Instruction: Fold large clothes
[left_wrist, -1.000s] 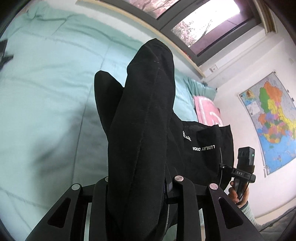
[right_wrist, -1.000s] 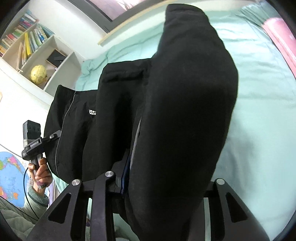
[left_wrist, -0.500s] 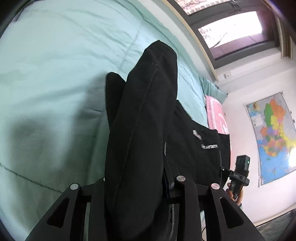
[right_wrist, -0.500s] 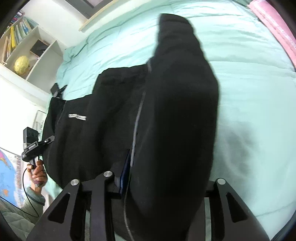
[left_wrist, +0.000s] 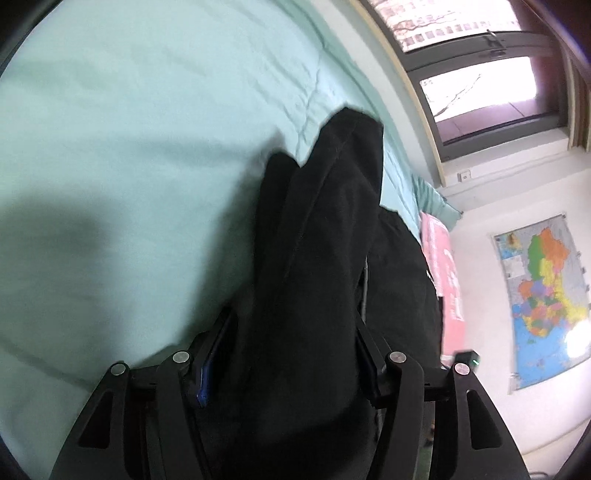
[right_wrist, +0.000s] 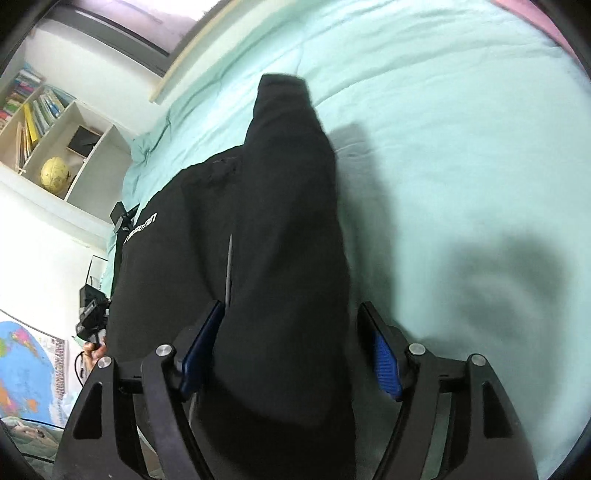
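A large black garment (left_wrist: 325, 221) with white lettering lies partly folded on the mint-green bed cover (left_wrist: 129, 147). A thick fold of it runs forward between the jaws of my left gripper (left_wrist: 291, 321), which are opening, and the pads no longer pinch it. In the right wrist view the same garment (right_wrist: 288, 184) passes between the opening jaws of my right gripper (right_wrist: 291, 306). Its blue right pad (right_wrist: 384, 365) stands clear of the cloth. Both grippers sit low over the bed (right_wrist: 461, 147).
A pink pillow (left_wrist: 443, 277) lies at the bed's far end, under a wall map (left_wrist: 543, 295) and a window (left_wrist: 480, 92). A shelf with books and a globe (right_wrist: 55, 173) stands beyond the other side. A hand (right_wrist: 94, 349) holds the left gripper's handle.
Both grippers have sunk toward the bed and the hanging black fold has come down onto the cover. Both pairs of jaws, earlier pinched on the cloth, have spread apart.
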